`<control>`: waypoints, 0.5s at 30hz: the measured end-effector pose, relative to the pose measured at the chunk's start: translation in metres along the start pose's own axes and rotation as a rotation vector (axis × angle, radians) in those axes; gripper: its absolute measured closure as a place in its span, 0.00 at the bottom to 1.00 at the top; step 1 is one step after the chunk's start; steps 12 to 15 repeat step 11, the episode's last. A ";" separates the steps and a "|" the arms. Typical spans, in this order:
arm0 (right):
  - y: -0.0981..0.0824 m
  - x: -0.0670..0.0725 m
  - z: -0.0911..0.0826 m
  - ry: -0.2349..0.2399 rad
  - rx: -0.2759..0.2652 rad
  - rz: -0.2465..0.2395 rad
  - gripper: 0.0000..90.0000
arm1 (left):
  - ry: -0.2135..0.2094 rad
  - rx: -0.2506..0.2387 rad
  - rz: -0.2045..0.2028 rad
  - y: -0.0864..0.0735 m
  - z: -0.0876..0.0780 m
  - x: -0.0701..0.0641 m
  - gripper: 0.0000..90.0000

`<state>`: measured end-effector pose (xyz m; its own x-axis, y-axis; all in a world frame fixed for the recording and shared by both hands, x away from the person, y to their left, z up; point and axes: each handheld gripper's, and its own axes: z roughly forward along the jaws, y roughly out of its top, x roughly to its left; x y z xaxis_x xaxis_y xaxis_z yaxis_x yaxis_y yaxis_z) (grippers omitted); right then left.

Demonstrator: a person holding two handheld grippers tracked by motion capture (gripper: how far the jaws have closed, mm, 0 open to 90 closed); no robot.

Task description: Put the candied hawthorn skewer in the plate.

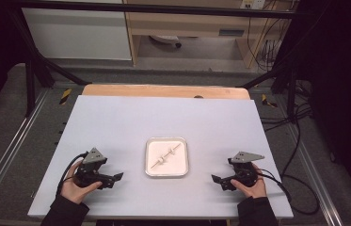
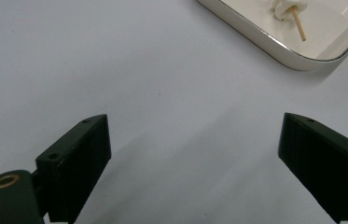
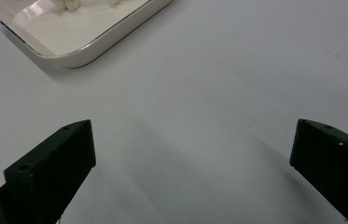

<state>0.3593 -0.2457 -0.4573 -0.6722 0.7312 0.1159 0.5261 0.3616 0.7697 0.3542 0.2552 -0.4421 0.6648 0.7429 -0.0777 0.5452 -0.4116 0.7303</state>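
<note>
The skewer (image 1: 165,157) with its white pieces lies slantwise in the white tray (image 1: 150,168), which sits in the middle of the tabletop (image 1: 116,117), between our two hands and apart from both. From above we see the whole tabletop, its wooden far edge and the metal frame rails around it; wide bare surface lies on every side of the tray. The left tool view adds what the high view cannot: the tray's raised, dark-lined rim (image 2: 274,44) and the skewer's bare wooden tip (image 2: 298,25) poking out of a white piece. The right tool view shows the tray's other near corner (image 3: 69,58) with white pieces by the far wall. The left tool (image 1: 116,178) stands wide with nothing between its jaws; so does the right tool (image 1: 218,181).
</note>
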 end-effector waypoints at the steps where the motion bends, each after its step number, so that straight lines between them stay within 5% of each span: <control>1: 0.000 0.000 0.000 0.000 0.002 -0.005 0.01 | -0.001 -0.004 -0.003 -0.002 0.000 0.001 0.10; 15: -0.001 0.000 0.002 0.006 0.012 -0.006 0.01 | -0.006 -0.008 0.011 -0.009 -0.001 0.002 0.10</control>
